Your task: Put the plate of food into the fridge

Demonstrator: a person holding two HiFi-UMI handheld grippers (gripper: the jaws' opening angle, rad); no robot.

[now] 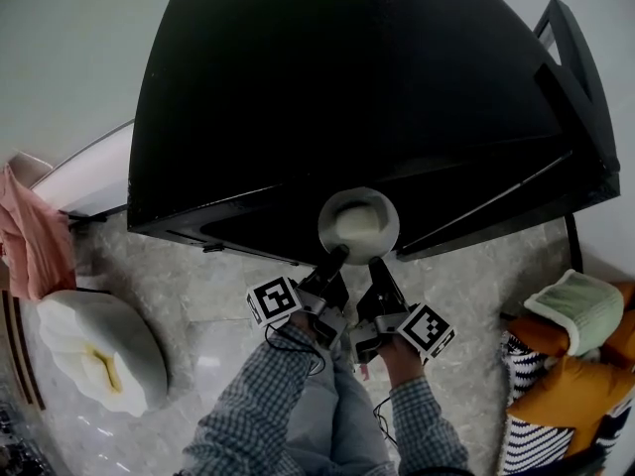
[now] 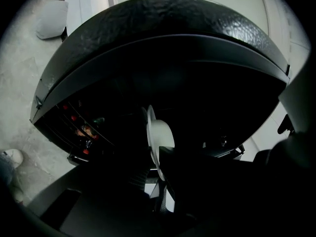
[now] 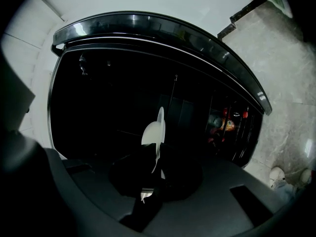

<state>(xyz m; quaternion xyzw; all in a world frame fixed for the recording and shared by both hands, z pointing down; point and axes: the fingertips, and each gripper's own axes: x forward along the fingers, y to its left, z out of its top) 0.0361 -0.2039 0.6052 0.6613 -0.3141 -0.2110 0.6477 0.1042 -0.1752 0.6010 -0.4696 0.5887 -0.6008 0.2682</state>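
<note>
The plate of food is held at the open fridge front. Its rim is pinched by the fingers of the left gripper at 7 o'clock and the right gripper at 5 o'clock. It seems hard and breakable, best kept flat

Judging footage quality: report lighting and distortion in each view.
Head view: evenly lit, fisheye bows the fridge, plate sharp. Left gripper view: interior nearly black, only the plate bright, corners vignetted. Right gripper view: equally dark, glare along the fridge's top edge.
</note>
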